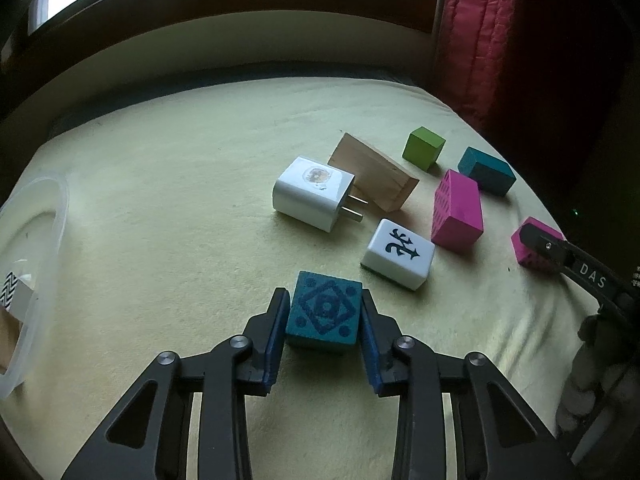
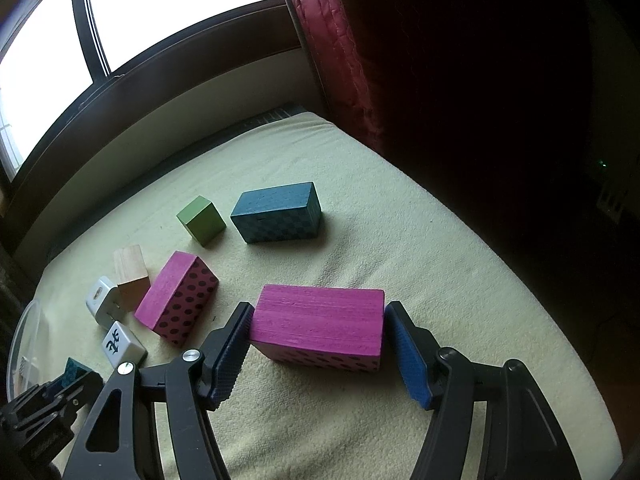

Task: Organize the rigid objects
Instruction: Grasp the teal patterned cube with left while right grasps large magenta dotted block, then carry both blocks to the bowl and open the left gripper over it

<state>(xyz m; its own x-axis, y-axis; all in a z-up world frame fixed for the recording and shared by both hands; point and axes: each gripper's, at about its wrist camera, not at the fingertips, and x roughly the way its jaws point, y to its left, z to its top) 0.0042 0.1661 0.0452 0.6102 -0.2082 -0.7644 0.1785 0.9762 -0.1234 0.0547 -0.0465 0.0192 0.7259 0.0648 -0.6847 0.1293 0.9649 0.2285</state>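
Left tool [image 1: 325, 312] pinching a teal wooden cube with a dark diamond pattern on top [image 1: 323, 314], blue pads pressed to both its sides, cube resting on the pale yellow terry-cloth surface [image 1: 160, 200]. Just ahead and to the right of that tool: a white mahjong tile with a black character [image 1: 398, 254]; farther ahead, a white plug-in charger with two metal prongs [image 1: 310, 192] touching a plain light-wood wedge block [image 1: 372, 172]. Far left of it, a clear plastic container [image 1: 36, 264].

Right tool [image 2: 318, 334] spread around a magenta rectangular wooden block with dark dots on its side [image 2: 318, 326], left pad touching one end, right pad at or just off the other; contact hard to confirm from here. Ahead-left of this tool: a second magenta dotted block [image 2: 176, 296]. Farther ahead: a lime-green wooden cube [image 2: 201, 220] and a teal rectangular block with a checker-patterned side [image 2: 276, 212], near each other but apart.
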